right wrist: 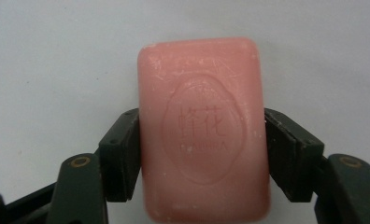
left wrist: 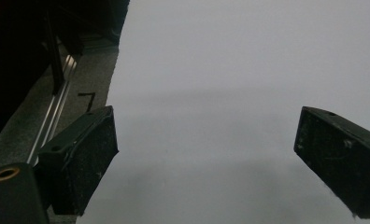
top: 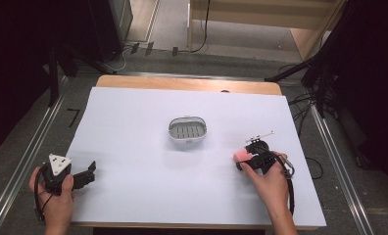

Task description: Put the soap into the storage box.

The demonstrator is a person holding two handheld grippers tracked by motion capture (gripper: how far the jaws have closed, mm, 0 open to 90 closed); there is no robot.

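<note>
Matt pink soap bar w/ embossed stamp, scuffed; smooth white table sheet.

Worktop w/ white sheet over most of it, wood edge bare at far side. Grey slotted soap dish sits approx. mid-sheet.

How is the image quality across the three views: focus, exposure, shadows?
High view: evenly lit white table, dark surroundings, soft detail. Left gripper view: dim, greyish, faint shadow bands on the sheet, left gripper jaws slightly soft. Right gripper view: pink soap sharp enough to show its embossed stamp, no glare.
</note>
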